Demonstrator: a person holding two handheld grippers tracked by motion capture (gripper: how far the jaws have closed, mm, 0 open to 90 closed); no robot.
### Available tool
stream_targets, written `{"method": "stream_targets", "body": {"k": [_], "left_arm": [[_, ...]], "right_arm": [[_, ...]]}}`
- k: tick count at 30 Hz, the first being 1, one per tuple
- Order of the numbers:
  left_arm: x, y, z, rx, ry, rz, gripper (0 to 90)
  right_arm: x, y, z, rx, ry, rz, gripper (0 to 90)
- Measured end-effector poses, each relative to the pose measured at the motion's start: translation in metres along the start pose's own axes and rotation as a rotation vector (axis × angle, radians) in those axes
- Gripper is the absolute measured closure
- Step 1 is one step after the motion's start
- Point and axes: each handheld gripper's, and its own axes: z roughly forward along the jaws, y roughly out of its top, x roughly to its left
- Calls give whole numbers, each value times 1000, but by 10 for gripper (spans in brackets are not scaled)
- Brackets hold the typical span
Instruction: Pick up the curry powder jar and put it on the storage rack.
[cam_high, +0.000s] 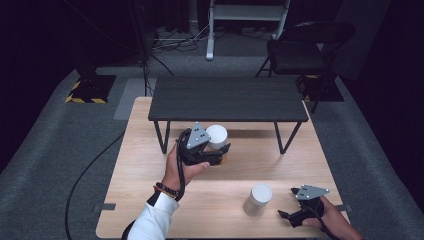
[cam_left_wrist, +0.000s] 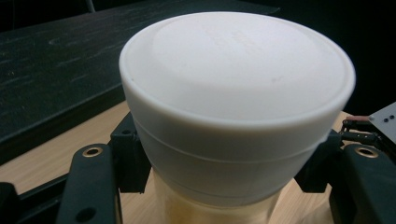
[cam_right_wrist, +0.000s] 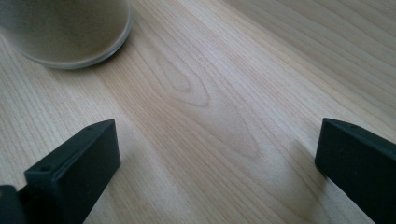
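- The left claw (cam_high: 220, 152), at the centre of the high view, is clamped around a white-lidded jar (cam_high: 216, 136) just in front of the low dark shelf (cam_high: 227, 100). In the left claw's view the jaws press the jar's sides just under the lid (cam_left_wrist: 236, 74), with clear glass below.
- The hold sits high. If the jaws bear on the lid's skirt rather than the glass, I judge that the jar could tip or slide out when moved.
- The shelf edge is near. A lift or swing toward the top of the frame could knock the lid against it.
- The right claw (cam_high: 290, 216), at the lower right, is spread wide and holds nothing. Its jaws rest low over the bare tabletop (cam_right_wrist: 224, 93).
- A second jar (cam_high: 258, 199) stands just to its left, its base at the upper left of the right claw's view. A careless sweep could topple it.
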Motion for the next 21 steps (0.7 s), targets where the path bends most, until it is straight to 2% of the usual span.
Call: {"method": "stream_targets", "body": {"k": [11, 21], "left_arm": [[3, 20, -6, -38, 16, 7, 352], [9, 37, -8, -64, 43, -11, 352]], "right_arm": [[0, 0, 0, 1, -1, 1, 0], [0, 0, 0, 0, -1, 0, 0]]}}
